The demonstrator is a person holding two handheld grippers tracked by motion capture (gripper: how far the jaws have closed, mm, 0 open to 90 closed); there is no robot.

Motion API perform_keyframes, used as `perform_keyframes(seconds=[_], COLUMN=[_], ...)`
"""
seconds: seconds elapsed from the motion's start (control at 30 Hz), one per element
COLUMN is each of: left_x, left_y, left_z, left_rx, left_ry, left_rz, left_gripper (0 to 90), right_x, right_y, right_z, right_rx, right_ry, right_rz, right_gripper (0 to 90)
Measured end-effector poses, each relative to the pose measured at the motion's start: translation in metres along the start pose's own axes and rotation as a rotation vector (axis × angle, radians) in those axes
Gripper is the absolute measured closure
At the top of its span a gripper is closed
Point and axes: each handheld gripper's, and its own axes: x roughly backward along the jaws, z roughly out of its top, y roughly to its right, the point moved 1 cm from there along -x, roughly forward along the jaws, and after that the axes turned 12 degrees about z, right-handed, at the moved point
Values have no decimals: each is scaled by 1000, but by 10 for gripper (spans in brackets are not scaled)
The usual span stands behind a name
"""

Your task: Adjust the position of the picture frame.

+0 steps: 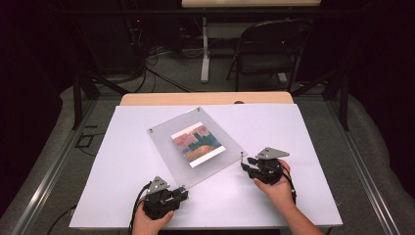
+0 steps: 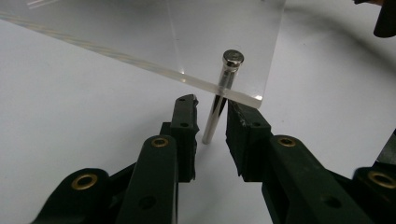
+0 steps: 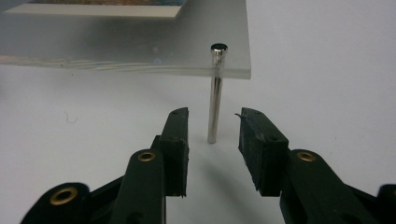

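Observation:
A clear acrylic panel [image 1: 169, 149] with a colourful picture [image 1: 198, 143] under it stands a little above the white table top on thin metal pins. My left gripper [image 1: 184, 191] is at the panel's near corner. In the left gripper view its jaws [image 2: 211, 106] stand close on either side of a pin [image 2: 218, 105], with a slim gap on each side. My right gripper [image 1: 243, 167] is at the panel's right corner. In the right gripper view it [image 3: 215, 114] is open, wider apart, around another pin [image 3: 215, 98] without touching it.
The white board [image 1: 293, 196] covers a wooden table [image 1: 205, 98]. Behind the table stand a black folding chair [image 1: 271, 49] and a white table leg [image 1: 205, 49], with cables on the floor. The person's hands come in at the board's near edge.

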Motion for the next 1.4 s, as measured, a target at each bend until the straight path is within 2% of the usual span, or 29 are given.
perform_keyframes(seconds=[0.2, 0.37, 0.4, 0.67, 0.83, 1.4], left_x=[-4, -5, -5, -8, -10, -13], left_y=[7, 8, 7, 7, 8, 9], left_z=[1, 1, 1, 1, 0, -2], left_rx=[-15, -7, 6, 10, 2, 3], left_ry=[1, 13, 20, 24, 28, 35], left_rz=[17, 29, 26, 30, 40, 43], left_gripper=[763, 795, 810, 824, 833, 832], right_x=[-13, -21, -24, -25, -28, -29], right_y=[3, 4, 4, 6, 7, 8], right_z=[7, 9, 10, 10, 8, 7], right_rx=[-12, -8, -10, -32, -22, -23], right_ry=[-16, -27, -24, 1, 0, 5], right_rz=[21, 22, 28, 24, 13, 12], right_gripper=[695, 718, 734, 794, 825, 846])
